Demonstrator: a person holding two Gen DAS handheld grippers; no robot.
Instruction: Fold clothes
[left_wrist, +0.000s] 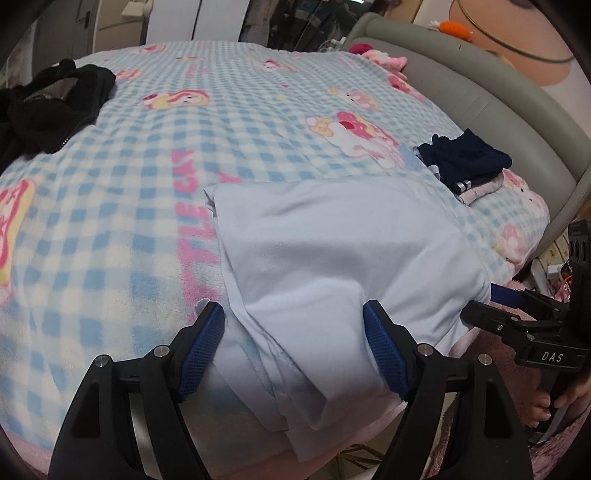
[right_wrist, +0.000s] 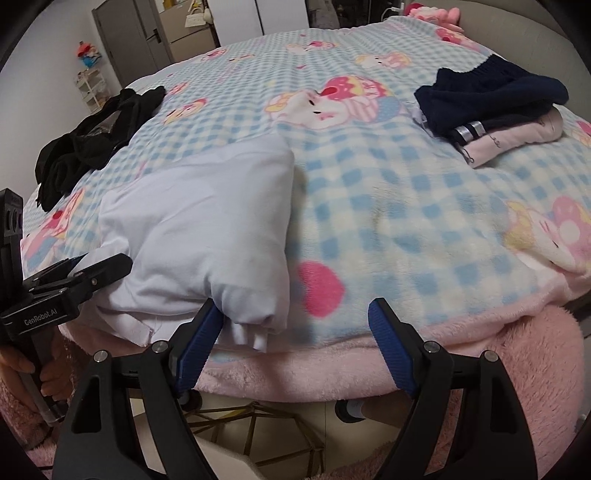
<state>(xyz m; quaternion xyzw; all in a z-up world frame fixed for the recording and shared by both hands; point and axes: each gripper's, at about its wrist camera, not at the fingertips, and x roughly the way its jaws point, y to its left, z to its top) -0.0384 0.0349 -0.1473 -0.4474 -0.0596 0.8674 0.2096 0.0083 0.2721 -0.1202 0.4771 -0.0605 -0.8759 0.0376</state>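
Right claw gapes at lower centre; its left finger touches the folded white garment on the bed.

A home bedroom is shown. Most of both views is taken up by a bed covered with a blue-and-white checked fleece blanket printed with pink cartoon cats. A padded grey headboard is curved around the bed's far right edge. Clothing is laid on the blanket: a black garment near the far left edge, and a stack of folded clothes towards the headboard. A grey door and a small white shelf rack are seen against the far wall.
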